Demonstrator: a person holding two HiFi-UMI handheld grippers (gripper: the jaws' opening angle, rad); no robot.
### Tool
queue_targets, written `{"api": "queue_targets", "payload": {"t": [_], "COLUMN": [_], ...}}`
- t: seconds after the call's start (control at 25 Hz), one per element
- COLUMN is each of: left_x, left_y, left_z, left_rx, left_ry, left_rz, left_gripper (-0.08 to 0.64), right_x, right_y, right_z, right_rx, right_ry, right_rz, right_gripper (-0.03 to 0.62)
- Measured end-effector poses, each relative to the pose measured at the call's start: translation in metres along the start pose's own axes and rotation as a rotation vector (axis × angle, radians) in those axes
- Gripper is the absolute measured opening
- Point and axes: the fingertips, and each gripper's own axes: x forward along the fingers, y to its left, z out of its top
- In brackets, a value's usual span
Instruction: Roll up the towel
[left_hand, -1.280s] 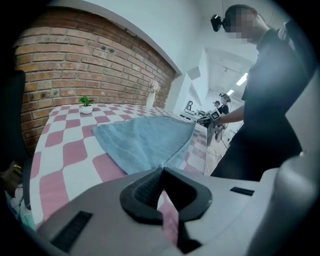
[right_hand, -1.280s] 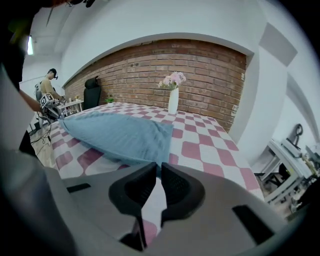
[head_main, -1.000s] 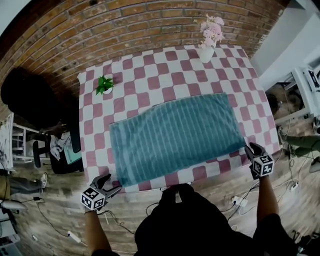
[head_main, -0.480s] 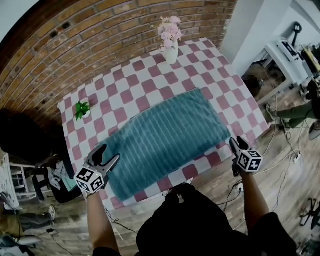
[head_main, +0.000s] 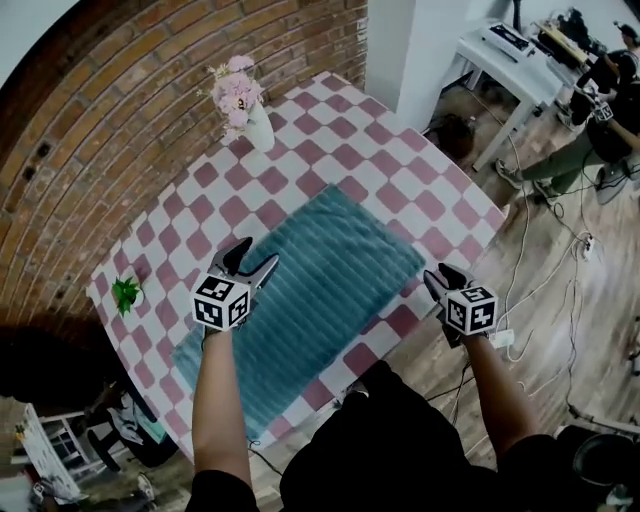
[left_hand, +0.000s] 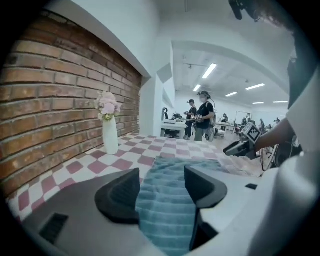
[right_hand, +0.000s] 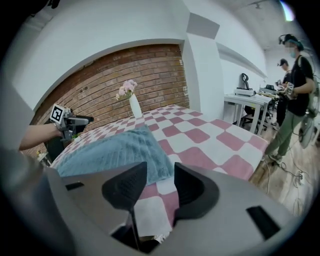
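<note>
A black short-sleeved top (head_main: 390, 450) is worn. The left gripper (head_main: 257, 256) and right gripper (head_main: 440, 276) are built grey, with black ribbed pads (left_hand: 120, 195) and white cubes (head_main: 222, 302) printed with black square markers.

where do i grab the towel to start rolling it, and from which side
Grip the towel at a short end, by its corners. It lies flat and long on the tablecloth, so that end rolls neatly. The corner beside the right tool looks handiest; its jaws have just opened wider, nothing between them. Come in low from the table edge, slipping one jaw under the edge.
</note>
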Motion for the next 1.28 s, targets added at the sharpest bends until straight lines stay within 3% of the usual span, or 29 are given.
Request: {"api": "queue_targets", "payload": {"t": [0.24, 0.32, 0.48, 0.6, 0.76, 0.96, 1.12, 1.28], "left_x": [0.108, 0.142, 0.198, 0.228, 0.262, 0.283, 0.283, 0.280], "left_y": [0.012, 0.008, -0.010, -0.016, -0.016, -0.008, -0.007, -0.011], "left_z": [0.029, 0.034, 0.037, 0.033, 0.023, 0.014, 0.003, -0.003], "left_rx": [0.126, 0.238, 0.541, 0.686, 0.732, 0.795, 0.885, 0.915], "left_ry": [0.141, 0.207, 0.347, 0.442, 0.536, 0.612, 0.702, 0.748], "left_rz": [-0.073, -0.126, -0.246, -0.329, -0.416, -0.487, -0.563, -0.619], "left_gripper": [0.273, 0.270, 0.272, 0.268, 0.240, 0.153, 0.160, 0.146], "right_x": [0.024, 0.029, 0.038, 0.045, 0.049, 0.052, 0.057, 0.060], "right_y": [-0.010, -0.012, -0.013, -0.014, -0.019, -0.019, -0.024, -0.023], "right_z": [0.005, 0.007, 0.006, 0.001, -0.007, -0.009, -0.010, -0.014], "right_rx": [-0.078, -0.099, -0.111, -0.118, -0.121, -0.083, -0.089, -0.080], "right_ry": [0.054, 0.063, 0.100, 0.137, 0.171, 0.181, 0.183, 0.221], "right_rz": [-0.003, 0.004, 0.036, 0.048, 0.046, 0.061, 0.055, 0.067], "right_gripper": [0.153, 0.153, 0.158, 0.167, 0.167, 0.167, 0.167, 0.167]}}
